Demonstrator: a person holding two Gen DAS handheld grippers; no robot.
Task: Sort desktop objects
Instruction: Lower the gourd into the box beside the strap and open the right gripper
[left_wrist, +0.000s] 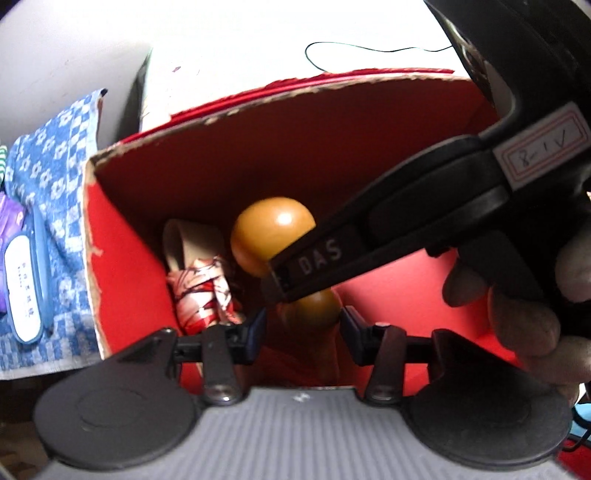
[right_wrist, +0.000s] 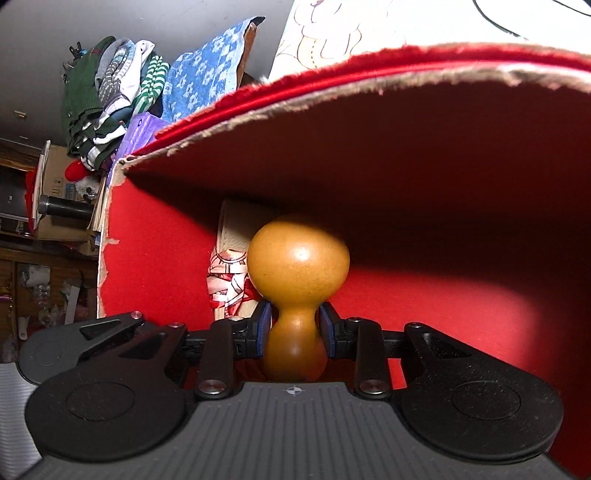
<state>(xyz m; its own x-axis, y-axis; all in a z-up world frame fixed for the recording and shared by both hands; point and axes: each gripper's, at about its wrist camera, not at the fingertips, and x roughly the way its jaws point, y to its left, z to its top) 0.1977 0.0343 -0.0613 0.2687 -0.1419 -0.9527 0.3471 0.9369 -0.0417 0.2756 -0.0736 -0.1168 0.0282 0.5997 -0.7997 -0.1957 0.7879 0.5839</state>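
Seemingly mid-placement: from the left wrist, the left gripper (left_wrist: 303, 328) hovers with fingers apart and empty over the open red cardboard box (left_wrist: 125, 236), where the glossy orange gourd-shaped wooden piece (left_wrist: 271, 232) hangs beside a red-and-white patterned bundle (left_wrist: 203, 291). From the right wrist, the right gripper (right_wrist: 294, 334) is clamped on the gourd's narrow waist, inside the box. Next, I judge: lower it gently, then spread the fingers.
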